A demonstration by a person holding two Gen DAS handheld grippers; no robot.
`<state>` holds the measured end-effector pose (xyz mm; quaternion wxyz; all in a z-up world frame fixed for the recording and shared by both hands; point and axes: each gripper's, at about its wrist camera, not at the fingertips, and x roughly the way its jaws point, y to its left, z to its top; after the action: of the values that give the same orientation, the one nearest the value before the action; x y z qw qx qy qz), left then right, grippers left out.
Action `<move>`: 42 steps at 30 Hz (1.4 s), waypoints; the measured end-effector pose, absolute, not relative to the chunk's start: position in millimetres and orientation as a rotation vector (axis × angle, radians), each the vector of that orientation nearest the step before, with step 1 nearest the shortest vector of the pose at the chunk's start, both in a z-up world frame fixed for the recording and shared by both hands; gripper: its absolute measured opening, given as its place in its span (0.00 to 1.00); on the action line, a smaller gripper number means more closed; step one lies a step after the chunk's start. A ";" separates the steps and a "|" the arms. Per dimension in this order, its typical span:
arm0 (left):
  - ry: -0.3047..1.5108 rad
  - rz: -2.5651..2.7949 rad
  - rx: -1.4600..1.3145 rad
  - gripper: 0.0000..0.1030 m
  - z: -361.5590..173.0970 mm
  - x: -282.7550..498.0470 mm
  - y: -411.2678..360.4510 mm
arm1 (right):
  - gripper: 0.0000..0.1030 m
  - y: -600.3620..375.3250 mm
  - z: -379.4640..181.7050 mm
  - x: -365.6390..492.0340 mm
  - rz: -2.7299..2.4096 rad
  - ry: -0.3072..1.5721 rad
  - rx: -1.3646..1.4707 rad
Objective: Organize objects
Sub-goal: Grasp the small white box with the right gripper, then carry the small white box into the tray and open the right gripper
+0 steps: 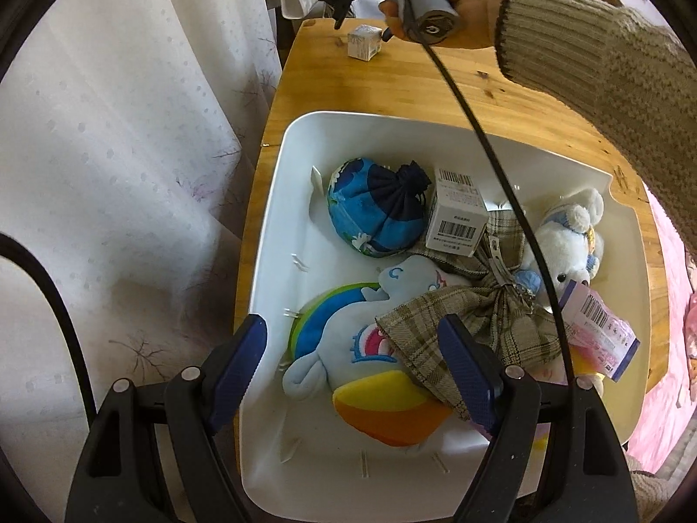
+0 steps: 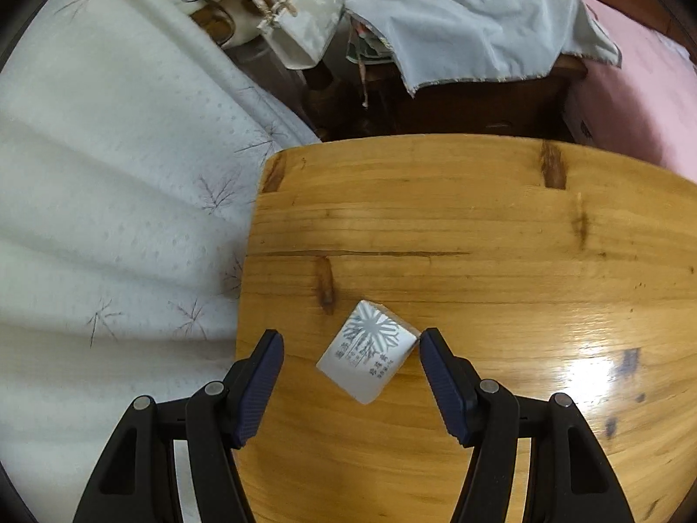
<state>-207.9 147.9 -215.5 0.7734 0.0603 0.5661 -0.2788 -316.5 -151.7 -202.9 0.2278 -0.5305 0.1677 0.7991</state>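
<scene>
A white bin point(image 1: 279, 200) on the wooden table point(image 1: 414, 83) holds a blue drawstring pouch point(image 1: 374, 209), a white barcode box point(image 1: 457, 218), a rainbow plush point(image 1: 357, 357), a plaid cloth pouch point(image 1: 479, 318), a white bear plush point(image 1: 566, 239) and a pink packet point(image 1: 601, 331). My left gripper point(image 1: 353, 361) is open above the bin's near end. A small silver-white box point(image 2: 366, 357) lies on the table; it also shows in the left wrist view point(image 1: 365, 41). My right gripper point(image 2: 350, 370) is open around it, right fingertip point(image 2: 429, 344) touching its corner.
A white patterned curtain point(image 2: 109, 218) hangs left of the table. Behind the table's far edge are a small white handbag point(image 2: 300, 22), a dark cabinet under a pale cloth point(image 2: 470, 13) and pink bedding point(image 2: 640, 96). A black cable point(image 1: 501, 174) crosses above the bin.
</scene>
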 end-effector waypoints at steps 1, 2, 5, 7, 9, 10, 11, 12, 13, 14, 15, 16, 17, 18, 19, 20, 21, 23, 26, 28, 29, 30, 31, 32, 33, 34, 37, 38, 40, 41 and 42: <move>1.229 -0.605 0.132 0.81 -215.7 -207.5 147.6 | 0.52 -150.3 -206.5 -317.1 2.186 0.470 -1.468; 1.232 -0.607 0.132 0.81 -216.1 -207.3 147.1 | 0.44 -148.1 -210.3 -318.5 2.178 0.477 -1.480; 1.240 -0.611 0.133 0.81 -216.6 -207.0 144.9 | 0.32 -145.4 -213.7 -317.6 2.162 0.467 -1.485; 1.245 -0.613 0.135 0.81 -218.3 -205.2 143.9 | 0.31 -143.4 -212.7 -315.9 2.166 0.462 -1.474; 1.252 -0.617 0.132 0.81 -217.8 -205.4 143.6 | 0.31 -142.2 -209.6 -311.2 2.176 0.469 -1.461; 1.253 -0.618 0.129 0.81 -217.0 -205.4 143.5 | 0.31 -142.8 -206.4 -307.1 2.182 0.465 -1.455; 1.252 -0.620 0.127 0.81 -215.8 -205.3 143.2 | 0.31 -143.4 -203.9 -304.6 2.189 0.456 -1.452; 1.249 -0.621 0.126 0.81 -214.7 -204.9 143.1 | 0.31 -142.7 -200.9 -301.3 2.199 0.447 -1.454; 1.244 -0.621 0.127 0.81 -212.7 -205.3 143.0 | 0.31 -143.4 -196.8 -297.2 2.213 0.442 -1.456; 1.237 -0.621 0.127 0.81 -210.7 -206.6 142.9 | 0.31 -145.5 -191.5 -291.6 2.228 0.437 -1.457; 1.231 -0.623 0.129 0.81 -208.4 -207.5 142.6 | 0.31 -148.7 -184.6 -284.6 2.246 0.430 -1.457; 1.227 -0.624 0.130 0.81 -206.4 -208.1 142.3 | 0.31 -151.4 -178.2 -278.4 2.261 0.422 -1.456; 1.225 -0.626 0.129 0.81 -205.5 -208.2 142.3 | 0.31 -155.8 -169.5 -269.5 2.280 0.406 -1.453; 1.223 -0.632 0.128 0.81 -203.5 -208.5 142.4 | 0.31 -159.2 -161.5 -261.3 2.297 0.396 -1.451; 1.221 -0.638 0.128 0.81 -202.0 -208.7 142.2 | 0.31 -164.2 -150.2 -249.2 2.319 0.389 -1.446; 1.219 -0.639 0.128 0.81 -200.3 -209.2 141.9 | 0.31 -168.3 -141.2 -239.8 2.336 0.380 -1.442; 1.216 -0.641 0.129 0.81 -198.6 -210.5 141.5 | 0.31 -171.9 -133.4 -231.7 2.351 0.368 -1.439; 1.206 -0.649 0.128 0.81 -193.9 -215.2 140.6 | 0.31 -184.9 -111.9 -207.5 2.392 0.320 -1.425; 1.184 -0.660 0.132 0.81 -185.5 -222.2 138.6 | 0.31 -203.8 -85.9 -173.5 2.432 0.246 -1.401; 1.169 -0.666 0.138 0.81 -180.7 -227.3 137.7 | 0.31 -214.1 -69.7 -149.7 2.454 0.212 -1.378; 1.163 -0.667 0.141 0.81 -177.7 -230.8 138.0 | 0.31 -219.3 -61.0 -135.9 2.470 0.192 -1.364; 1.159 -0.667 0.142 0.81 -175.6 -233.3 137.8 | 0.31 -224.8 -53.0 -121.6 2.485 0.169 -1.347; 1.157 -0.669 0.142 0.81 -174.2 -234.7 137.7 | 0.31 -229.3 -48.1 -110.8 2.493 0.151 -1.336; 1.154 -0.669 0.144 0.81 -171.5 -236.9 137.1 | 0.31 -234.4 -42.8 -97.5 2.506 0.132 -1.325; 1.152 -0.669 0.144 0.81 -170.0 -238.9 137.9 | 0.31 -239.9 -38.1 -83.8 2.520 0.111 -1.315; 1.150 -0.670 0.144 0.81 -167.0 -242.3 139.3 | 0.31 -243.5 -35.7 -75.5 2.527 0.094 -1.309; 1.140 -0.674 0.142 0.81 -160.1 -248.8 140.7 | 0.31 -256.3 -30.8 -44.5 2.540 0.048 -1.296; 1.134 -0.674 0.141 0.81 -156.9 -250.4 141.4 | 0.31 -260.3 -30.0 -33.9 2.545 0.039 -1.292; 1.123 -0.670 0.138 0.81 -152.2 -252.2 141.8 | 0.31 -267.3 -29.8 -14.0 2.555 0.029 -1.287; 1.117 -0.668 0.135 0.81 -148.4 -253.2 142.9 | 0.31 -270.9 -27.7 -1.7 2.561 0.023 -1.284; 1.114 -0.667 0.133 0.81 -146.0 -253.6 143.7 | 0.31 -272.0 -27.9 3.5 2.645 -0.123 -1.278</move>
<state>-253.6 143.7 -146.0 0.7945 0.0617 0.5184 -0.3102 3.5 -272.0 -27.9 0.1008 -0.4325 -0.0417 0.8950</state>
